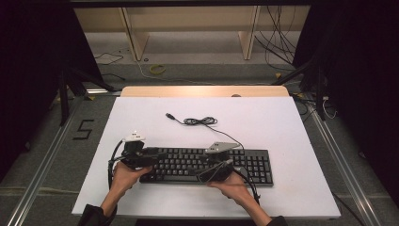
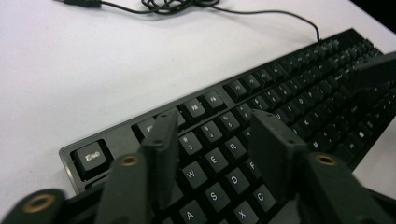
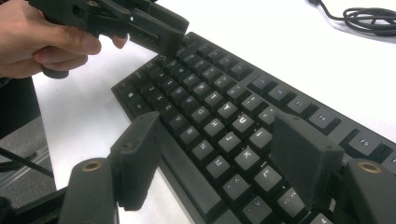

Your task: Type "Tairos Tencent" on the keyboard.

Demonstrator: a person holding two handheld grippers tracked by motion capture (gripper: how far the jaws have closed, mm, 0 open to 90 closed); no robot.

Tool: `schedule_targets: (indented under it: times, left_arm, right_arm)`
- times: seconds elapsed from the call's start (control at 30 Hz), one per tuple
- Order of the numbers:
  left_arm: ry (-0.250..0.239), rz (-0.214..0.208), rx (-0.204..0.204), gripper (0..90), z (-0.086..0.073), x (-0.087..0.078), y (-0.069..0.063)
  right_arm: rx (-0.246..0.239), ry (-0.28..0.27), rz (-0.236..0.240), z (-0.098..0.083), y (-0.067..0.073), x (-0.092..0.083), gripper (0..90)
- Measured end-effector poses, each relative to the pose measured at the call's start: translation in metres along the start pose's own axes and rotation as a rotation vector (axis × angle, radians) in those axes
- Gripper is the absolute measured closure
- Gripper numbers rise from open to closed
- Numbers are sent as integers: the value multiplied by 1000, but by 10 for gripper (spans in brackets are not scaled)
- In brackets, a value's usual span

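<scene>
Jaws of the left gripper (image 2: 212,154) stand half apart above the keyboard (image 1: 207,165), straddling the W–R keys with nothing pinched. To the side, the right gripper (image 3: 219,158) gapes over the middle letter rows, also empty. Judging by this, keep both level and lower straight, so pads meet keycaps squarely; the cable (image 1: 201,121) lies beyond, well apart.

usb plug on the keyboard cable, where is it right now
In the high view the usb plug lies on the white table, beyond the keyboard toward its left half, just left of the coiled cable.
</scene>
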State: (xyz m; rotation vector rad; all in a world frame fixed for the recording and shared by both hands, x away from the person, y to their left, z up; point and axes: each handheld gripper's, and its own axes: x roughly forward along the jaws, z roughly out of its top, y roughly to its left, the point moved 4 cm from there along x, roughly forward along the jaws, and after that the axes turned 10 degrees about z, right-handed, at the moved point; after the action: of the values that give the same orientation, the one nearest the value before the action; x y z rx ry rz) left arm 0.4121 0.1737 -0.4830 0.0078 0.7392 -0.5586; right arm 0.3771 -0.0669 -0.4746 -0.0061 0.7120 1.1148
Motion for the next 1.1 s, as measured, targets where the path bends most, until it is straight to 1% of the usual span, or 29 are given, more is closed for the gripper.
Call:
schedule_targets:
  times: [0.03, 0.07, 0.1, 0.13, 0.17, 0.2, 0.23, 0.27, 0.37, 0.43, 0.57, 0.6, 0.67, 0.77, 0.87, 0.97, 1.1]
  left_arm:
    - [7, -1, 5, 541, 0, 0, -1]
    - [15, -3, 20, 570, 0, 1, -1]
    - [24, -3, 19, 594, 0, 1, -3]
    - [45, 0, 30, 647, -1, 3, -4]
    - [45, 0, 30, 665, -1, 3, -4]
    - [56, 2, 37, 681, -1, 5, -5]
    - [71, -9, 48, 700, -2, 7, -6]
    - [71, -9, 48, 717, -2, 7, -6]
    - [94, 0, 72, 765, -3, 10, -9]
    - [100, -4, 82, 796, -2, 12, -10]
    - [105, 0, 88, 835, -2, 13, -11]
    - [108, -2, 92, 865, -2, 14, -12]
    - [123, 2, 114, 882, -3, 16, -13]
    - [126, 0, 108, 892, -3, 17, -13]
    - [138, 6, 121, 893, -4, 20, -14]
    - [138, 11, 114, 893, -4, 21, -14]
    - [149, 19, 126, 893, -5, 23, -13]
  right_arm:
    - [0, 0, 0, 0, 0, 0, 343]
    - [0, -1, 0, 0, 0, 0, 343]
    - [-1, -2, 0, 0, 0, 0, 343]
    - [-2, -3, 0, 0, -1, -1, 343]
    - [-2, -3, -1, 0, -1, -1, 343]
    - [-1, -3, -1, 0, -1, -1, 343]
    - [-1, -4, 0, 0, -1, -1, 343]
    - [-1, -4, 0, 0, -1, -1, 343]
    - [2, -5, 0, 0, -1, -1, 344]
    - [3, -5, 0, 0, -1, -1, 343]
    - [3, -5, 0, 0, -2, -1, 344]
    - [2, -5, -1, 0, -2, -1, 344]
    - [4, -4, 0, 0, -2, -1, 344]
    - [6, -3, 0, 0, -2, -1, 344]
    - [6, -2, 0, -1, -2, -1, 344]
    - [4, -1, 0, -1, -2, -1, 344]
    - [5, -1, 2, -1, -2, -1, 344]
